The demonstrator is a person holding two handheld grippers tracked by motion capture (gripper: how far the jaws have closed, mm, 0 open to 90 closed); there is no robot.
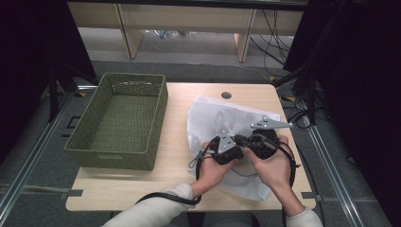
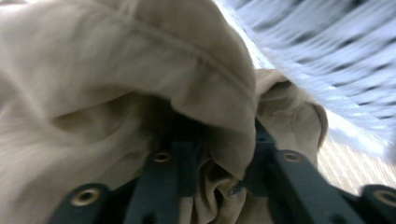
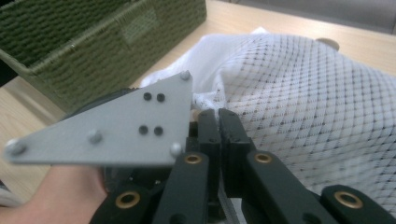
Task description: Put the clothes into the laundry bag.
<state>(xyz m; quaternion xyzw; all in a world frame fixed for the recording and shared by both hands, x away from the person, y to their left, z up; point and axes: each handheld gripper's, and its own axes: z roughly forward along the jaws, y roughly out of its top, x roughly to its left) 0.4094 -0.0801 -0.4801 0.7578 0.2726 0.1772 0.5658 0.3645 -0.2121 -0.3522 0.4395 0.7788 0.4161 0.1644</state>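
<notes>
While blur hides the beige cloth's (image 2: 116,88) lie, left tongs (image 2: 219,186) straddle it unclamped; right tongs (image 3: 219,126) clench mesh bag (image 3: 303,107).

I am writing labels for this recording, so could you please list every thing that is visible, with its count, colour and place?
mesh bag: one, white, on the right half of the table, partly under both hands
beige cloth: one, close in front of the left gripper's camera, folds lying between its jaws
basket: one, olive green, woven, on the left half of the table
table: one, light wood, with a small round hole near its far edge
left gripper: one, black, at the near edge of the mesh bag
right gripper: one, black, jaws closed on the mesh bag's edge
</notes>
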